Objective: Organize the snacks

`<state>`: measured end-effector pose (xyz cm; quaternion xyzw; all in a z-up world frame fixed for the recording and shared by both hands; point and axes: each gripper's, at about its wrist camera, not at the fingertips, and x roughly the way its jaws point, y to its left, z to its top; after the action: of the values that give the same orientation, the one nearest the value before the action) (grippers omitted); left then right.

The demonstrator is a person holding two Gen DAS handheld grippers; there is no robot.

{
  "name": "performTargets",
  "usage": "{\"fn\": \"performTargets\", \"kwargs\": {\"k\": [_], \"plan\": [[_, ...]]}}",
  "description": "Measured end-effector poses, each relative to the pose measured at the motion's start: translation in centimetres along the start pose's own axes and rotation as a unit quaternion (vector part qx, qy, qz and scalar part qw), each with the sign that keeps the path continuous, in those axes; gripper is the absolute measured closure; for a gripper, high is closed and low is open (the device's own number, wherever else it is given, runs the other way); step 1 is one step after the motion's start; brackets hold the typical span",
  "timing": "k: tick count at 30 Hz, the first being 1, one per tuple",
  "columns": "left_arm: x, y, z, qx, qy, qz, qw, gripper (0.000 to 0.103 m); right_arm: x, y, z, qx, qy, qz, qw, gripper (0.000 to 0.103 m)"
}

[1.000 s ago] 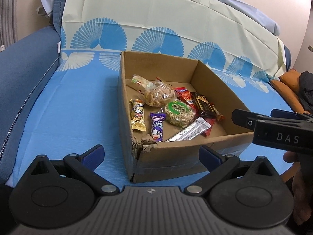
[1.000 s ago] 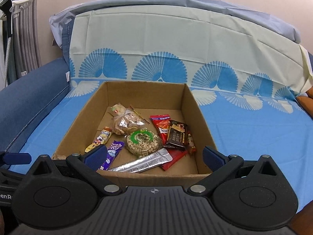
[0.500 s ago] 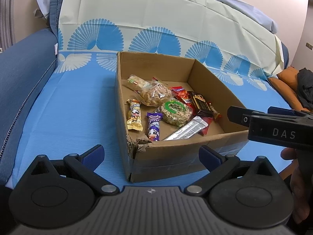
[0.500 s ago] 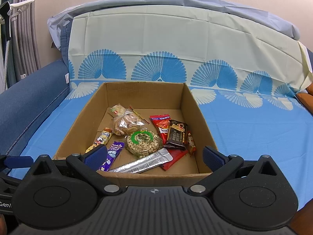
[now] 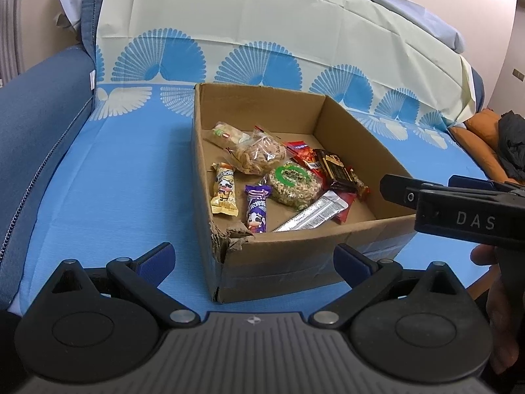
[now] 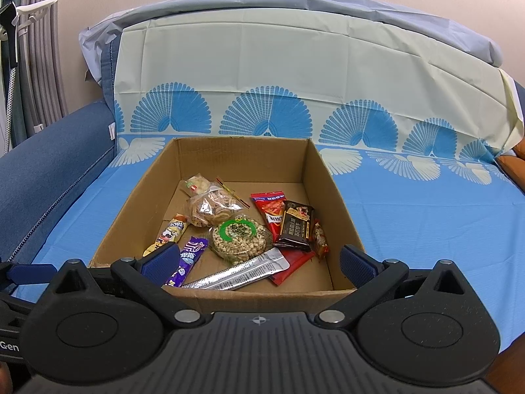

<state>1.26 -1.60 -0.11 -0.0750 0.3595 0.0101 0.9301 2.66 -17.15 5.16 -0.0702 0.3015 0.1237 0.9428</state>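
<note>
While both grippers hang short of the cardboard box [image 6: 331, 203], neither holds or touches anything. In the left wrist view the left gripper [image 5: 254, 261] has its jaws spread wide, the blue-padded fingertips [image 5: 154, 259] well apart with the torn near corner of the box rising between them; the box wall stands just ahead of the jaws, not in contact. In the right wrist view the right gripper [image 6: 259, 264] is likewise spread wide, its pads [image 6: 356, 264] level with the box's near rim and empty, the snacks lying ahead between the two fingers.

Inside the box, ahead of the right jaws, a silver foil bar [image 6: 239, 274] lies nearest, crossing over a red wrapper [image 6: 292, 264]. Just beside the left-hand pad sits a purple cow-print bar [image 6: 188, 259], with a yellow cow-print bar [image 6: 169, 234] further to that side against the box wall. Beyond the silver bar is a round puffed-grain cake with a green ring label [image 6: 239, 236], then a clear bag of biscuits [image 6: 213, 208] and a small pale packet [image 6: 197, 184] toward the far wall. Toward the right-hand pad, a dark chocolate-biscuit pack [image 6: 295, 226] rests on a red snack packet [image 6: 270, 208].

The box sits on a blue tablecloth [image 6: 426, 216] spread over a sofa. From the left camera, the right gripper's black body appears off to the right of the box.
</note>
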Motion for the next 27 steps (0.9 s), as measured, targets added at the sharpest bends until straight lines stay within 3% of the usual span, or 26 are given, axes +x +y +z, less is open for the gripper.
{"fn": "performTargets", "kwargs": {"k": [27], "plan": [[0.15,0.04,-0.11,0.000,0.001,0.000,1.0000,0.000,0.05,0.05,-0.10,-0.001,0.001,0.000,1.000,0.001]]}}
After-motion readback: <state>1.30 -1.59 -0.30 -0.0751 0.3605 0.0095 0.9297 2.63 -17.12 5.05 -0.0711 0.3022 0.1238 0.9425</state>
